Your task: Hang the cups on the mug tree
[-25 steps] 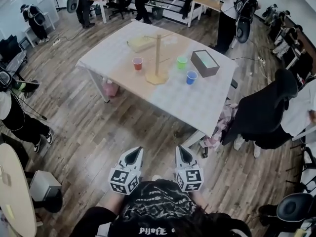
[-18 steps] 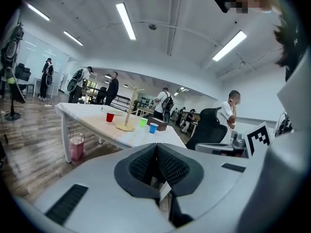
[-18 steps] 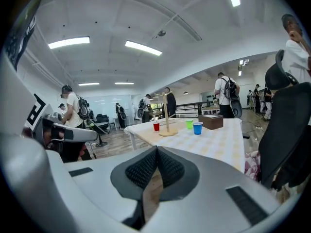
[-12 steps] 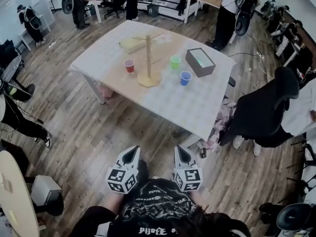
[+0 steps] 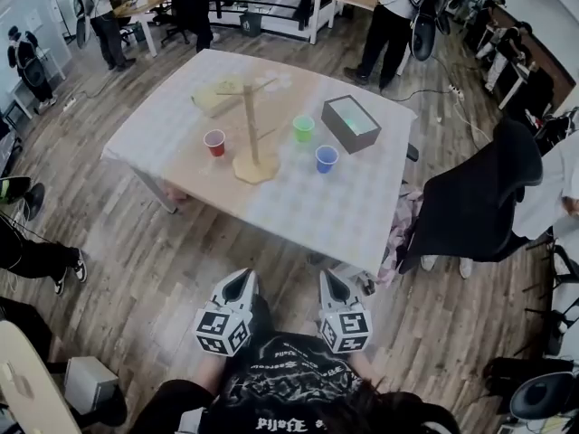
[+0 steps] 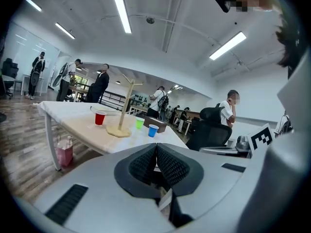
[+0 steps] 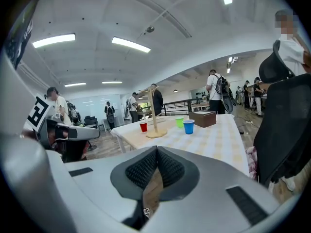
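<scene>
A wooden mug tree (image 5: 252,134) stands upright on the white table (image 5: 308,206), also seen as the mug tree (image 6: 125,110) and the mug tree (image 7: 154,115). A red cup (image 5: 214,143) sits left of it, a green cup (image 5: 303,128) to its right and a blue cup (image 5: 326,158) nearer me. My left gripper (image 5: 242,278) and right gripper (image 5: 330,277) are held close to my body over the floor, well short of the table. Both are shut with nothing between the jaws.
A dark box (image 5: 351,122) with a pale lid sits right of the cups; a shallow tray (image 5: 217,95) lies behind the tree. A black office chair (image 5: 479,197) stands at the table's right. Several people stand at the back of the room.
The table and cups have come nearer and shifted left in the head view as I moved toward them. Both grippers stay shut in front of me.
</scene>
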`<state>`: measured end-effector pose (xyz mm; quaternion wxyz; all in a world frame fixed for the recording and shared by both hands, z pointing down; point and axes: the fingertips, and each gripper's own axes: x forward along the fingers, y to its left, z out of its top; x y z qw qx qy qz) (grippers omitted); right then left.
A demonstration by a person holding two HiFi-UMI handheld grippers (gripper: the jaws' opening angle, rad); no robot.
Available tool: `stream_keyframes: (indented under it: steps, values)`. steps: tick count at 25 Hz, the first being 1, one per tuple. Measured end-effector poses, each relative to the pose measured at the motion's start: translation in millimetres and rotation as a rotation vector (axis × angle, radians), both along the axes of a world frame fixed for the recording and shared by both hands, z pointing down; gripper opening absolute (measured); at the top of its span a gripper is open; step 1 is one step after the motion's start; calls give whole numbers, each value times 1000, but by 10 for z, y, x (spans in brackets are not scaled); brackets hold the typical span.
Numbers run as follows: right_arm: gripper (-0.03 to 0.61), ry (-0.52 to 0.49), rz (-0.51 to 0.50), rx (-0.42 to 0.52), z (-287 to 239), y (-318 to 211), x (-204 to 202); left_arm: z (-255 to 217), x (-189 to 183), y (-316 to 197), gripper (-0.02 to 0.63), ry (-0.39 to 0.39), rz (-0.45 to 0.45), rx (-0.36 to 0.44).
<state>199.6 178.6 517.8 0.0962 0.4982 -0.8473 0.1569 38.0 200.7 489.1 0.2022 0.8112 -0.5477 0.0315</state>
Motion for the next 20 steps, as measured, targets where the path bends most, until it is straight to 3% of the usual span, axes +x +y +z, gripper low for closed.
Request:
stream_keyframes:
  steps: [6, 20]
  values:
    - [9, -13, 81, -1, -27, -580, -256, -8, -407, -706, 20, -1, 32, 7]
    - [9, -97, 414, -91, 5, -2055, -507, 13, -1251, -2358, 20, -30, 184, 9]
